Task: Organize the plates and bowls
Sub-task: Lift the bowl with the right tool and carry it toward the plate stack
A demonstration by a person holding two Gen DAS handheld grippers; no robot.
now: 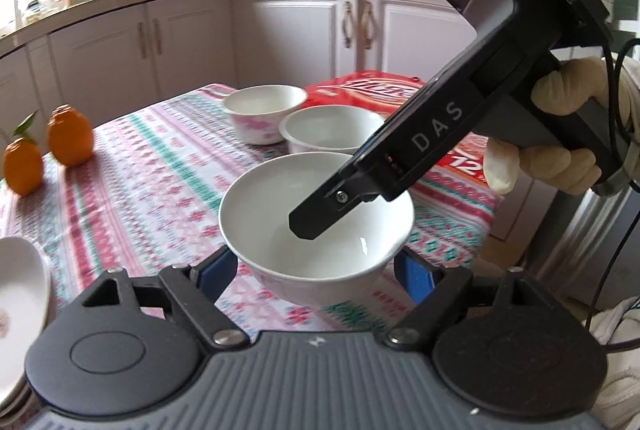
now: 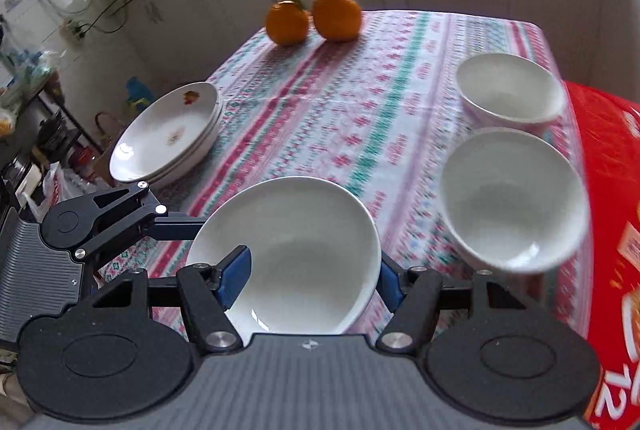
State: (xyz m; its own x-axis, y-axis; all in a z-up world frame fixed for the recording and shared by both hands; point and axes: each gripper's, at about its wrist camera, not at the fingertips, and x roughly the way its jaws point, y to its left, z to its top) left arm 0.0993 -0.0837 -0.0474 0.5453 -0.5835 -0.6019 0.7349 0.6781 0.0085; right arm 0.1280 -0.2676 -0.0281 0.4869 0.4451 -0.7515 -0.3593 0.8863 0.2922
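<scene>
A white bowl (image 1: pixel 280 214) sits on the patterned tablecloth between the fingers of my left gripper (image 1: pixel 324 270), which stands open around its base. My right gripper (image 2: pixel 310 280) straddles the same bowl (image 2: pixel 304 250): its left blue pad (image 2: pixel 234 276) is inside the bowl and its right pad outside the rim; I cannot tell if it pinches. The right gripper's finger (image 1: pixel 320 218) shows dipping into the bowl in the left wrist view. Two more white bowls (image 2: pixel 512 198) (image 2: pixel 508 88) stand further right. A stack of plates (image 2: pixel 168 132) sits at the table's left edge.
Two oranges (image 2: pixel 312 16) stand at the far side of the table. A red carton (image 2: pixel 608 214) lies along the right edge beside the bowls. Kitchen cabinets (image 1: pixel 280 26) and a cluttered counter run behind the table.
</scene>
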